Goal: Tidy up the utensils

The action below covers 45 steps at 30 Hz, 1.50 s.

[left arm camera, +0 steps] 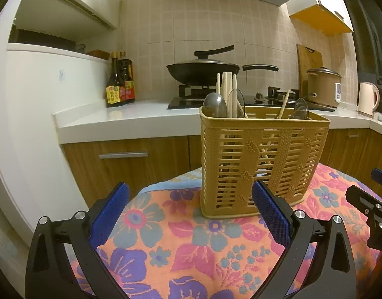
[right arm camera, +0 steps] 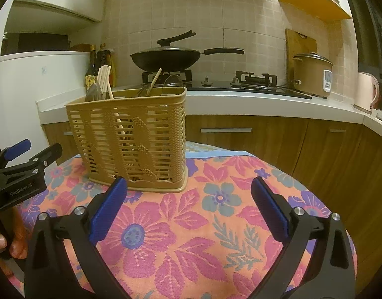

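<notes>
Shown from both wrist views, the largest thing we see is the kitchen counter [left arm camera: 131,122], which runs along the tiled wall above wooden cabinet fronts. In front of it lies the flowered cloth [right arm camera: 191,236], orange with pink and purple blossoms, covering the work surface on which everything of the task rests.

On the hob stands a black wok [right arm camera: 166,58] with a lid and a long handle. Farther right we note a tan rice cooker [right arm camera: 311,73] and, at the edge of the counter, a pale kettle [left arm camera: 367,98]. Two dark sauce bottles [left arm camera: 120,79] stand at the counter's left end.

The task's container, a tan slatted utensil basket [left arm camera: 260,164], stands upright on the cloth, toward its far edge. In the left wrist view it is ahead and slightly right; in the right wrist view it is ahead and to the left. Inside it we see pale wooden chopsticks [left arm camera: 227,92] standing in a bundle at one end, one more leaning stick near the other end, and spoons [left arm camera: 214,104] whose bowls rise above the rim.

The left gripper [left arm camera: 191,214] hovers above the cloth with its blue-padded fingers spread wide and nothing between them; its right pad overlaps the basket's lower front corner in the view, and we cannot tell whether they touch. The right gripper [right arm camera: 189,209] is likewise spread wide and empty, just short of the basket. A hand [right arm camera: 6,244] shows at the lower left of the right wrist view, below the left gripper's body.
</notes>
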### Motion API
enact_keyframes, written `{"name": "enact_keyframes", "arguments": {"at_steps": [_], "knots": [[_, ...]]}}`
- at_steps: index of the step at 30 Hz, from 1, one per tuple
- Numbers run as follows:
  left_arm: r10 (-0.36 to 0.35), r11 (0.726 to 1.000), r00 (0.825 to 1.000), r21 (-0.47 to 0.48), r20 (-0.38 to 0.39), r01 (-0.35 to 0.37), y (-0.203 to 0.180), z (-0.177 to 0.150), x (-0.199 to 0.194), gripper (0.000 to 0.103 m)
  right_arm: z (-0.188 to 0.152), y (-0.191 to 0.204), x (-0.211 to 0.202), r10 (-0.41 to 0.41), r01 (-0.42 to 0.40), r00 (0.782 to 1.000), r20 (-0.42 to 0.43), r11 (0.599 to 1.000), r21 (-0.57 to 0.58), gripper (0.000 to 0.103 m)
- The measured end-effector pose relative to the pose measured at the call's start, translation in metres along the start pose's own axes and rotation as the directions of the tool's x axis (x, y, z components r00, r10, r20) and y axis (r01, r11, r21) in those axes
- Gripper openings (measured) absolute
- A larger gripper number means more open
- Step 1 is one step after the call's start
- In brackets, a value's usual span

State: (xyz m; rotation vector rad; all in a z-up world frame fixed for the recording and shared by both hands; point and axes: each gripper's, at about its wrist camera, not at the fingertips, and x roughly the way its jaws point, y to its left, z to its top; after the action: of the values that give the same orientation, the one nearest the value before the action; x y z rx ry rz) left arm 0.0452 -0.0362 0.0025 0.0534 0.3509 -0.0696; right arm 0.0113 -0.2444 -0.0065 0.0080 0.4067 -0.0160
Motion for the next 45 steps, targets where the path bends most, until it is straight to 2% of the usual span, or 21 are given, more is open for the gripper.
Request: {"name": "enact_keyframes", "arguments": {"at_steps": [23, 36, 45], "knots": [[-0.002, 1.000, 1.000, 0.005, 0.000, 0.002, -0.001, 0.000, -0.001, 0.095, 0.000, 0.001, 0.003, 0.003, -0.003, 1.000, -0.009, 1.000, -0.004, 0.095], [0.008, 0.999, 0.996, 0.051, 0.092, -0.013, -0.008, -0.001, -0.017, 0.095, 0.001, -0.002, -0.008, -0.004, 0.003, 0.999, 0.035, 1.000, 0.024, 0.095], [0.000, 0.999, 0.996, 0.043, 0.089, -0.004, -0.005, 0.001, -0.016, 0.095, 0.000, 0.005, -0.004, -0.003, 0.003, 1.000, 0.009, 1.000, -0.006, 0.095]]}}
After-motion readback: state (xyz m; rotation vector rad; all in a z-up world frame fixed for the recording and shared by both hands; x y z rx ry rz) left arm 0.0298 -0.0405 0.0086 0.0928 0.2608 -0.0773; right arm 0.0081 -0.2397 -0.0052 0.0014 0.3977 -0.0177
